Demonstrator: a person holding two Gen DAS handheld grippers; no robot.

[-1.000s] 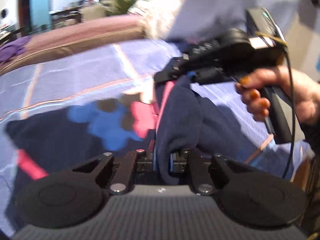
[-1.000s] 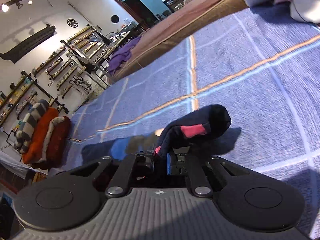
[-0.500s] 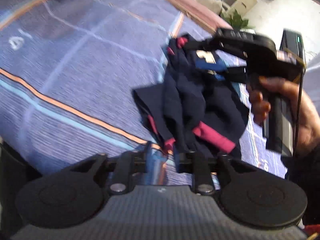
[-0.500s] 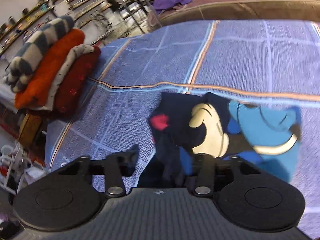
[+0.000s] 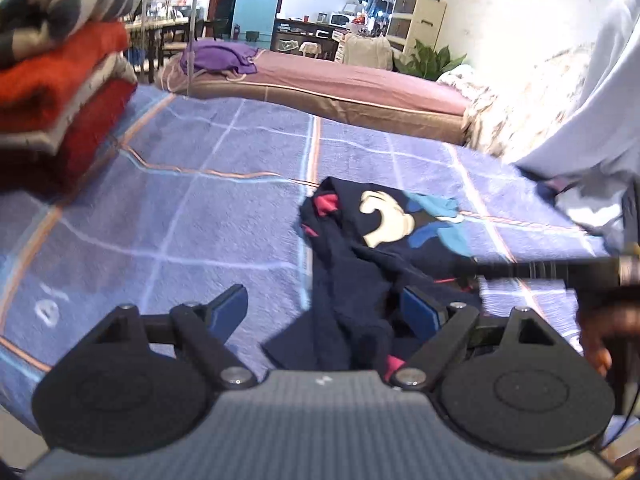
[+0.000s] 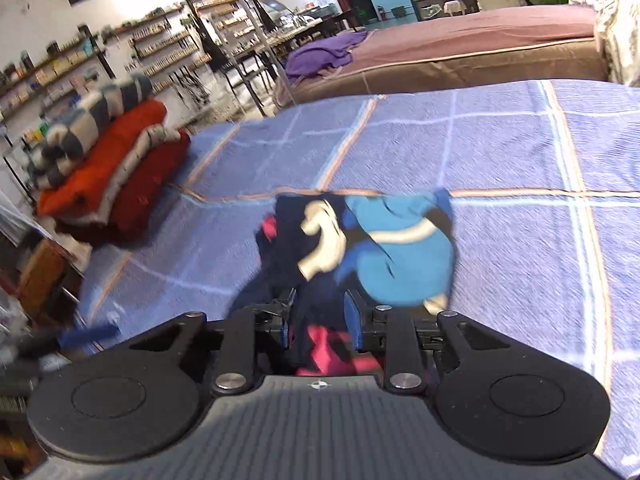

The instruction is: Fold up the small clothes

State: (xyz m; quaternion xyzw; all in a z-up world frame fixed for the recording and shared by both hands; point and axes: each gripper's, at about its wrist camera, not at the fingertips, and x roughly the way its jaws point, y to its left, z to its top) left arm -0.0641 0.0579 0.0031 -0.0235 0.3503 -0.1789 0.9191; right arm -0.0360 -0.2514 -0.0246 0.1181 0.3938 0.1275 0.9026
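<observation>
Garment (image 5: 372, 264) crumpled, long axis running away from cams; left claw (image 5: 324, 312) opening wide, right claw (image 6: 320, 320) closing, cloth btwn both.

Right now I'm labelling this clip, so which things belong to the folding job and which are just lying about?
In the job:
- navy garment, crumpled on the bedspread
- left gripper, jaws opening, fabric lying between them
- right gripper, jaws closing around a bunch of the garment

Lying about:
- blanket stack
- purple cloth on the far bed
- plant
</observation>
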